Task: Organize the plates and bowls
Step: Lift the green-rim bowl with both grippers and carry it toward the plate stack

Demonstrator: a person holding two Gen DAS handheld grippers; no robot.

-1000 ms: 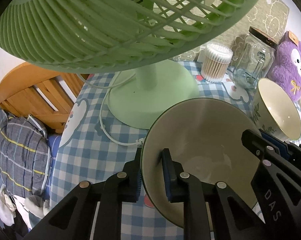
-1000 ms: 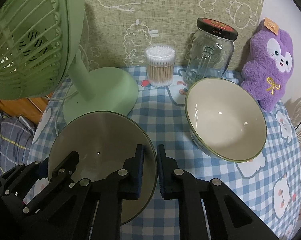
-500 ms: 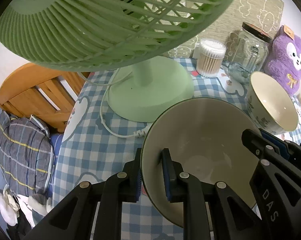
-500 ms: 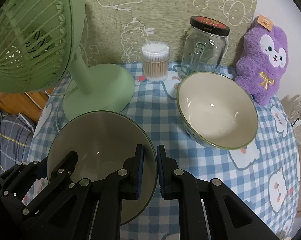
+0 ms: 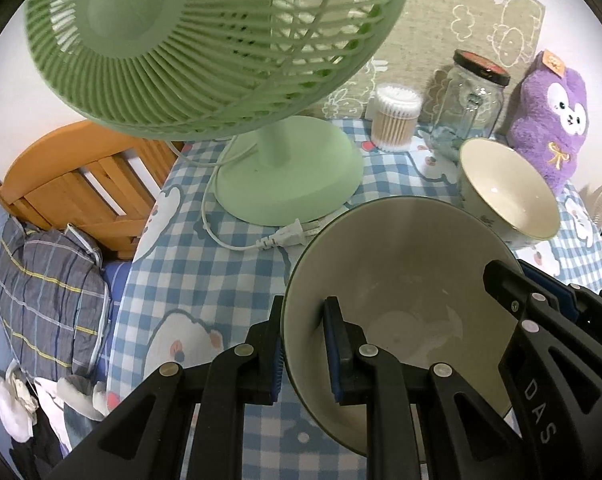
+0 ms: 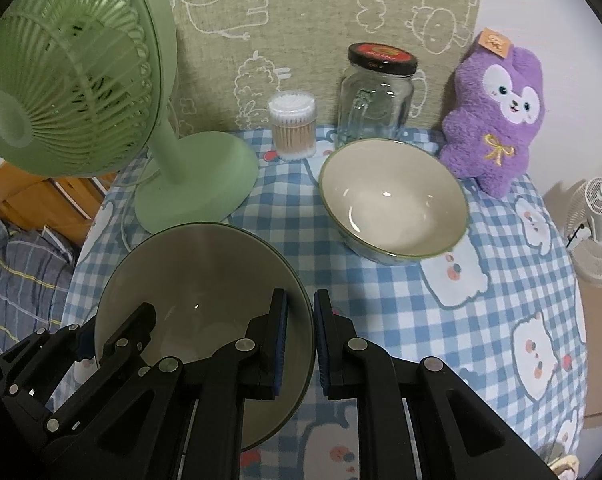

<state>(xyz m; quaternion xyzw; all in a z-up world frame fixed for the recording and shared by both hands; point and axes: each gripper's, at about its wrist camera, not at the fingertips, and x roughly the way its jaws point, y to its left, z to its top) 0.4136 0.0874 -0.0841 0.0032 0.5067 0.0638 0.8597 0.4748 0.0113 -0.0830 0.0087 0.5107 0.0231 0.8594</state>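
Two black handheld grippers share one load: the left gripper [image 5: 304, 350] and right gripper [image 6: 301, 346] each have jaws pinching opposite rims of a cream ceramic bowl with a dark green rim [image 6: 205, 280], carried above the blue-checked worktop [image 6: 381, 292], likely for nesting into the matching bowl [image 6: 393, 200] beside the green desk fan [image 6: 77, 92].

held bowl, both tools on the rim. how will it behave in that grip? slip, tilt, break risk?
The held bowl looks glazed, with a highlight inside, so probably slick. The left tool and right tool pinch opposite rim edges, so it may pivot. Likely rigid ceramic, could chip against the second bowl.
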